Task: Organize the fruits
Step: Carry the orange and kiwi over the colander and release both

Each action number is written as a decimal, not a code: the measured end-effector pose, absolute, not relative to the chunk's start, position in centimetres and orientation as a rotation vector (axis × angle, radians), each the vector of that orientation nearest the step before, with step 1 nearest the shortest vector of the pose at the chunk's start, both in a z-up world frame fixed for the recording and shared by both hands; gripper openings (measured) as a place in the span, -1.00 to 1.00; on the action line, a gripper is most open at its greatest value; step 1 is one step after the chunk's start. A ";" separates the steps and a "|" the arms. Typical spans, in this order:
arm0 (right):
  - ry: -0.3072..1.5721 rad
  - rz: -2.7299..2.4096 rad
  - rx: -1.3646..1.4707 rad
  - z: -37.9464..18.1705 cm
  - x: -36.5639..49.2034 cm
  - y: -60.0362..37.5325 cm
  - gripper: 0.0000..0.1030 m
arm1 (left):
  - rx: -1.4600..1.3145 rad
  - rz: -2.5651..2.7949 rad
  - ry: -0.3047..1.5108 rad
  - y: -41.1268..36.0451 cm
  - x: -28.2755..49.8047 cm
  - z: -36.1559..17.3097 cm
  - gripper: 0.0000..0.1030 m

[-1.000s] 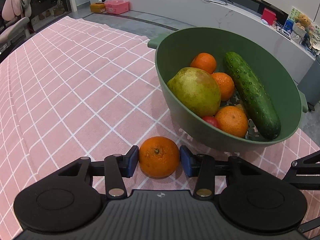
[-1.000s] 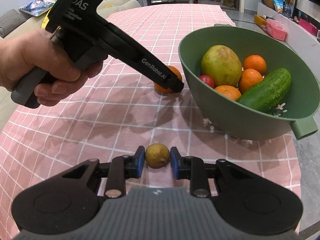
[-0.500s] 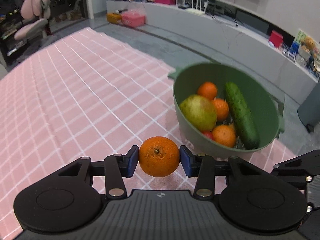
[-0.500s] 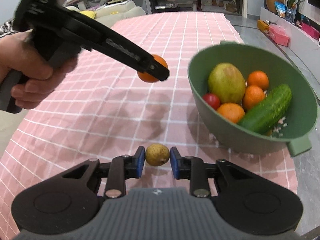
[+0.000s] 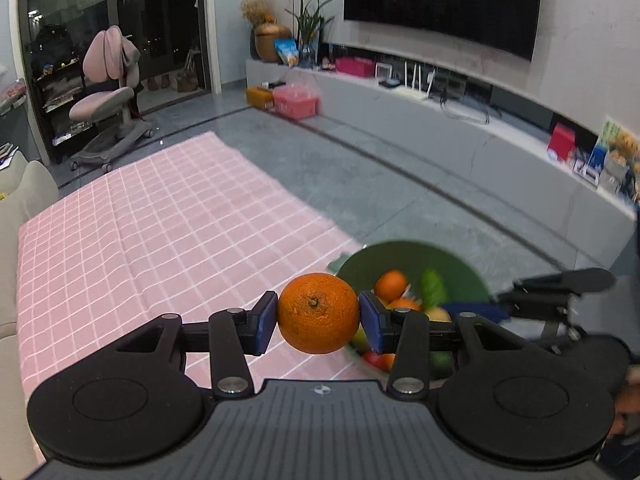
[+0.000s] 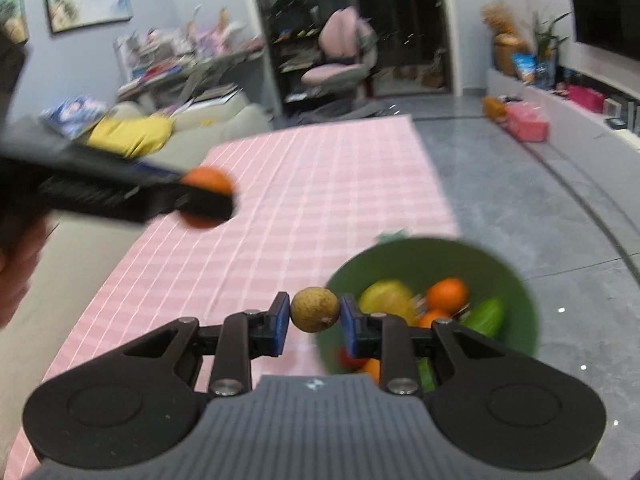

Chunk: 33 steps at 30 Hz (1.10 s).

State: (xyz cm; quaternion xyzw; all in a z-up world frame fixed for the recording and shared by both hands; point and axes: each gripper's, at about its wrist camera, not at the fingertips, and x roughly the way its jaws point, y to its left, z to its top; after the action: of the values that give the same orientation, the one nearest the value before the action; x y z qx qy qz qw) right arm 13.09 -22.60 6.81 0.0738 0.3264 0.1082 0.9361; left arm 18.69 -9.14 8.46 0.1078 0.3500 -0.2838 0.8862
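My left gripper (image 5: 318, 316) is shut on an orange tangerine (image 5: 318, 313), held high above the pink checked tablecloth (image 5: 160, 232). My right gripper (image 6: 314, 314) is shut on a small round brownish-yellow fruit (image 6: 315, 309), also lifted off the cloth. The green bowl (image 6: 436, 264) stands below and to the right of both grippers, at the table's right edge, holding tangerines (image 6: 447, 294), a yellow-green pear (image 6: 386, 298), a cucumber (image 6: 484, 316) and a small red fruit. In the right wrist view the left gripper with its tangerine (image 6: 206, 190) hangs at the left, blurred.
The cloth-covered table ends just behind the bowl (image 5: 412, 260); grey floor (image 5: 400, 184) lies beyond. A pink chair (image 5: 108, 96) and a long low cabinet (image 5: 460, 120) stand far off. A beige sofa (image 6: 192, 128) borders the table's left side. A hand (image 6: 16, 272) grips the left tool.
Both grippers have risen well above the table with their fruits still held; the bowl now looks smaller and lower in both views, and more of the room shows.
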 end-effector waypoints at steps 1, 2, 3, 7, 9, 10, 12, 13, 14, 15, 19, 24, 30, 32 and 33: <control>0.659 0.203 0.156 7.1 13.4 -23.5 -0.54 | 0.212 -0.591 0.723 -9.3 18.5 8.5 -0.02; 0.656 0.190 0.162 7.2 13.8 -24.3 -0.54 | 0.204 -0.591 0.721 -10.0 18.4 8.5 -0.02; 0.656 0.175 0.170 7.2 14.1 -25.2 -0.54 | 0.203 -0.590 0.722 -10.3 18.2 8.4 -0.02; 0.690 0.124 0.183 6.9 15.7 -28.3 -0.54 | 0.214 -0.595 0.763 -13.0 18.4 6.4 -0.02; 0.714 0.112 0.168 6.7 16.2 -29.2 -0.54 | 0.220 -0.590 0.789 -13.9 18.6 5.2 -0.02; 0.725 0.103 0.161 6.4 16.4 -29.5 -0.54 | 0.222 -0.584 0.806 -14.4 18.7 4.5 -0.02; 0.755 0.090 0.154 5.9 16.9 -30.4 -0.54 | 0.228 -0.576 0.837 -15.2 18.8 3.3 -0.02; 0.767 0.084 0.156 5.6 17.1 -30.8 -0.54 | 0.231 -0.572 0.848 -15.3 18.7 2.7 -0.02; 0.778 0.081 0.157 5.3 17.3 -31.1 -0.54 | 0.233 -0.568 0.860 -15.6 18.8 2.1 -0.02; 0.790 0.080 0.155 4.9 17.6 -31.3 -0.54 | 0.233 -0.565 0.868 -15.7 18.6 1.8 -0.02; 0.826 0.075 0.141 3.3 17.8 -31.5 -0.54 | 0.222 -0.538 0.900 -15.8 18.6 0.8 -0.02; 0.869 0.072 0.129 2.1 18.2 -31.4 -0.54 | 0.239 -0.522 0.929 -16.3 18.5 -0.2 -0.02; 0.933 0.088 0.105 1.0 18.7 -31.1 -0.54 | 0.272 -0.515 0.960 -17.2 18.2 -1.3 -0.02; 0.951 0.098 0.094 0.6 18.7 -30.8 -0.55 | 0.268 -0.513 0.968 -17.3 18.3 -1.7 -0.02; 0.958 0.100 0.089 0.4 18.7 -30.8 -0.54 | 0.268 -0.510 0.972 -17.3 18.5 -1.8 -0.02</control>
State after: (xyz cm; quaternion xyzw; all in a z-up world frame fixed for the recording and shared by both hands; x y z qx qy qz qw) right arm 18.68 -30.75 0.37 0.0427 0.4605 0.0482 0.8853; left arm 18.47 -17.30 -1.84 0.1271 0.4606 -0.2418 0.8445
